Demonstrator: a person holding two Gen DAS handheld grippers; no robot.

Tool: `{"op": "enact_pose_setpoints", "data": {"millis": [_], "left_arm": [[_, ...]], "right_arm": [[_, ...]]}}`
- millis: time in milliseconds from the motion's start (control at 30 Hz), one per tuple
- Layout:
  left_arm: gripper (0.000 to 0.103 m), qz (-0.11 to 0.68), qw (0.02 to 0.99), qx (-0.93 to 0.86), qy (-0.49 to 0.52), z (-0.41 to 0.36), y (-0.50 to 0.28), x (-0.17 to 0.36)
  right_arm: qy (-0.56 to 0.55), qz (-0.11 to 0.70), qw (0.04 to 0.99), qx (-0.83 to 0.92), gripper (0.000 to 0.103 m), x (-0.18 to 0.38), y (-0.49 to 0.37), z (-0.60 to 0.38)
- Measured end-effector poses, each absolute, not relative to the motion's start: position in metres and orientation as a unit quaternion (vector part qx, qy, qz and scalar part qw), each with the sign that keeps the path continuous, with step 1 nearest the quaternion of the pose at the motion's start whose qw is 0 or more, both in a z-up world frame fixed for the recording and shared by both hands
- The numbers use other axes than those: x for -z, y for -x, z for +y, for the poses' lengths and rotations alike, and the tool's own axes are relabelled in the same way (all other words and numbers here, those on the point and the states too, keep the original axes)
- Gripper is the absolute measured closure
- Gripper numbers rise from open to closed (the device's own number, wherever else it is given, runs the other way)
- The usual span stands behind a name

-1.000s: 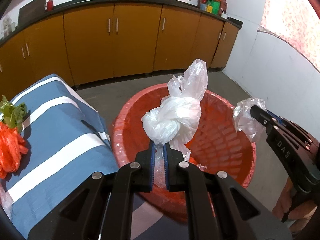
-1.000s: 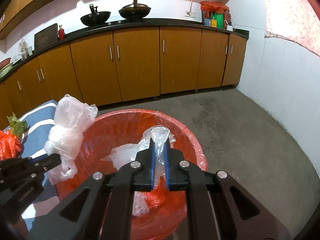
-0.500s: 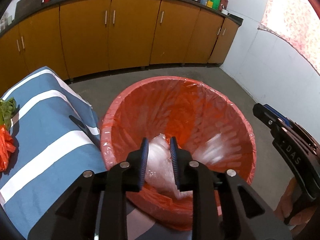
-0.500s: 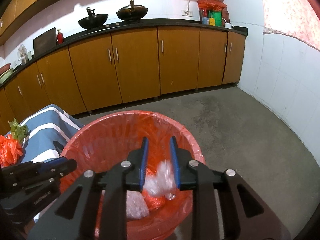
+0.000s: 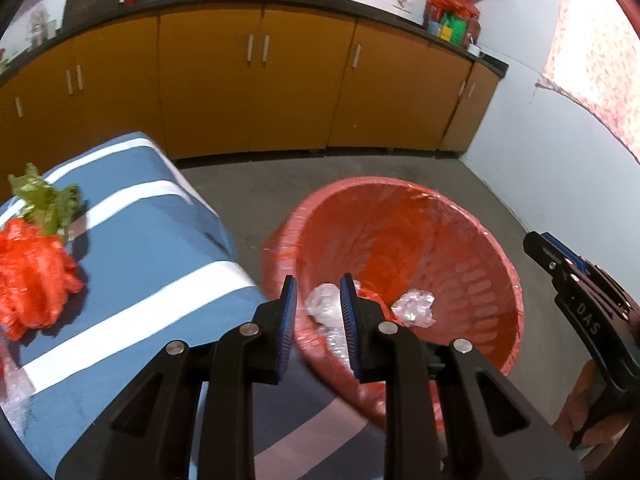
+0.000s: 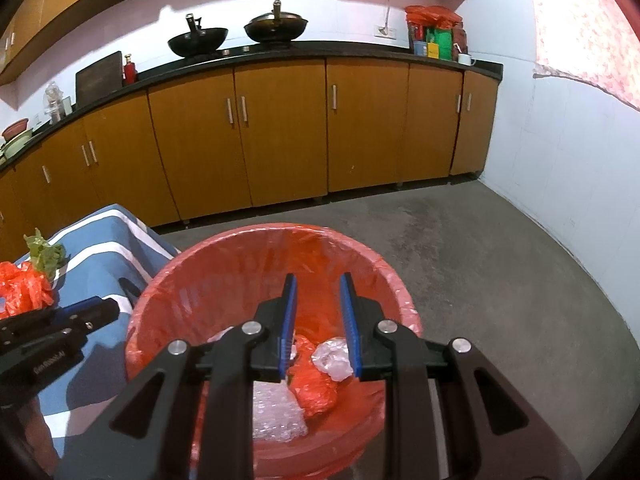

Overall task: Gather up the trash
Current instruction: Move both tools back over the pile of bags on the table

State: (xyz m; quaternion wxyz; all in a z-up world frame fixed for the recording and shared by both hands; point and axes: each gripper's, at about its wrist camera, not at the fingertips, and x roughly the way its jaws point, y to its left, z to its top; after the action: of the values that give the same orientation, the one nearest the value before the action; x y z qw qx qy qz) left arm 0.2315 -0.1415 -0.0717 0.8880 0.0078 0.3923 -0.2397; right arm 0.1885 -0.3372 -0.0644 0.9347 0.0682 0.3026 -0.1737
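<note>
A red bin [image 5: 496, 264] lined with red plastic stands on the floor; it also shows in the right wrist view [image 6: 256, 248]. Clear plastic bags [image 5: 412, 306] [image 6: 334, 358] and a red bag [image 6: 314, 394] lie at its bottom. My left gripper [image 5: 318, 300] is open and empty at the bin's near left rim. My right gripper [image 6: 318, 300] is open and empty above the bin. An orange-red bag [image 5: 30, 276] and a green wrapper [image 5: 44, 200] lie on the blue striped cloth [image 5: 140, 248] to the left.
Brown kitchen cabinets [image 6: 280, 132] run along the back under a black counter with two woks [image 6: 276, 26]. A white tiled wall [image 6: 572, 168] is on the right. Grey concrete floor [image 6: 480, 248] surrounds the bin.
Both grippers opened and let go of their clear plastic bags, which dropped into the red bin. The left gripper then swung left toward the table.
</note>
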Motion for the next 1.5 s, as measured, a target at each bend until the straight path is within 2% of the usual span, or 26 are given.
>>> {"op": "enact_pose_setpoints", "data": {"millis": [100, 167, 400, 500, 733, 833, 1100, 1500], "left_arm": [[0.079, 0.383, 0.895, 0.228, -0.004, -0.122, -0.226, 0.066], [0.074, 0.374, 0.902, 0.217, 0.0, -0.106, -0.22, 0.062], [0.073, 0.344, 0.923, 0.171, -0.002, -0.048, -0.202, 0.049], [0.069, 0.331, 0.932, 0.147, 0.002, -0.022, -0.195, 0.041], [0.068, 0.302, 0.951, 0.063, 0.018, 0.066, -0.173, 0.032], [0.068, 0.298, 0.954, 0.019, 0.025, 0.104, -0.164, 0.033], [0.058, 0.299, 0.951, -0.064, 0.05, 0.18, -0.152, 0.045], [0.04, 0.282, 0.954, -0.071, 0.07, 0.219, -0.157, 0.05]], "right_arm": [[-0.065, 0.302, 0.937, 0.162, 0.08, 0.061, -0.189, -0.326], [-0.061, 0.301, 0.939, 0.153, 0.08, 0.059, -0.191, -0.317], [-0.037, 0.301, 0.947, 0.108, 0.08, 0.052, -0.196, -0.272], [-0.03, 0.301, 0.949, 0.088, 0.08, 0.05, -0.199, -0.251], [-0.022, 0.307, 0.951, 0.025, 0.079, 0.048, -0.211, -0.195], [-0.021, 0.312, 0.95, -0.006, 0.072, 0.05, -0.217, -0.167], [-0.027, 0.33, 0.94, -0.085, 0.071, 0.057, -0.238, -0.085], [-0.061, 0.359, 0.924, -0.115, 0.068, 0.075, -0.273, -0.033]]}}
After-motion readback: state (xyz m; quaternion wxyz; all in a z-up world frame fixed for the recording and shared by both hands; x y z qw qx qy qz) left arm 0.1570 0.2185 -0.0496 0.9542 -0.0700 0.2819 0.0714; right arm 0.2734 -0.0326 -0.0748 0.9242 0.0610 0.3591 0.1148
